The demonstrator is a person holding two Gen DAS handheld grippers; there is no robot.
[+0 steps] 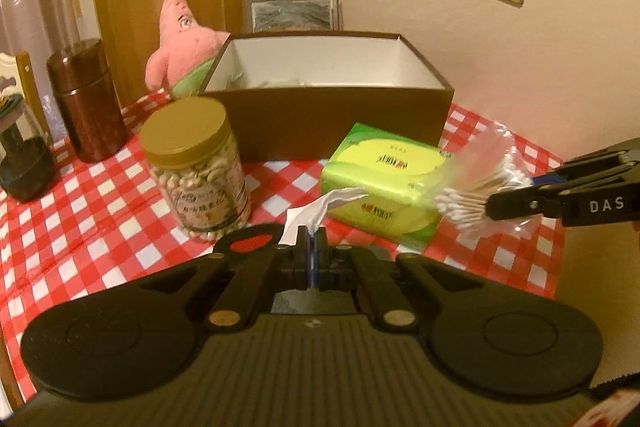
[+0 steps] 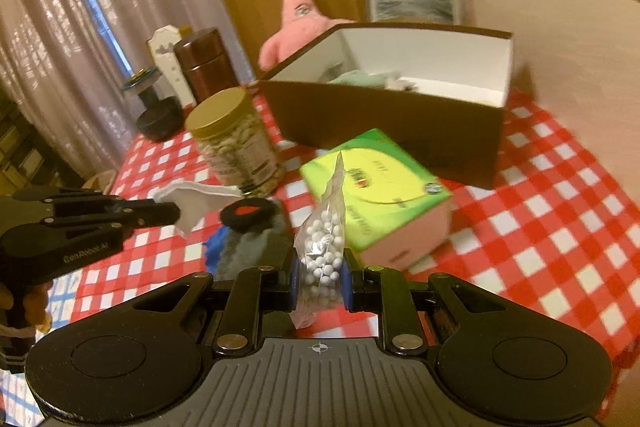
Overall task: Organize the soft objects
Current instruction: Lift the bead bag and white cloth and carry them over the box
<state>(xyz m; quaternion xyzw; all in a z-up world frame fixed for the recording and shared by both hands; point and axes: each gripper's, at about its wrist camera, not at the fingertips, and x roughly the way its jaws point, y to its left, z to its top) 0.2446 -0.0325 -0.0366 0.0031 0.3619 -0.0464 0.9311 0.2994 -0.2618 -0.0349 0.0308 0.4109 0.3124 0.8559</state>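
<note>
My left gripper [image 1: 311,233] is shut on a white tissue [image 1: 320,213] and holds it above the checked tablecloth; it also shows in the right wrist view [image 2: 172,213], with the tissue [image 2: 196,197]. My right gripper [image 2: 320,267] is shut on a clear bag of cotton swabs [image 2: 324,239]; in the left wrist view it [image 1: 496,205] holds the bag [image 1: 476,187] beside the green tissue pack [image 1: 384,179]. An open brown box [image 1: 320,123] stands behind, with pale soft items inside [image 2: 360,79]. A pink plush star [image 1: 180,47] leans behind the box's left corner.
A jar of nuts with a gold lid [image 1: 196,167] stands left of the tissue pack. A brown canister [image 1: 86,99] and a dark glass bottle [image 1: 22,155] stand at the far left. A grey-and-blue sock-like item with a red patch [image 2: 250,227] lies near my grippers.
</note>
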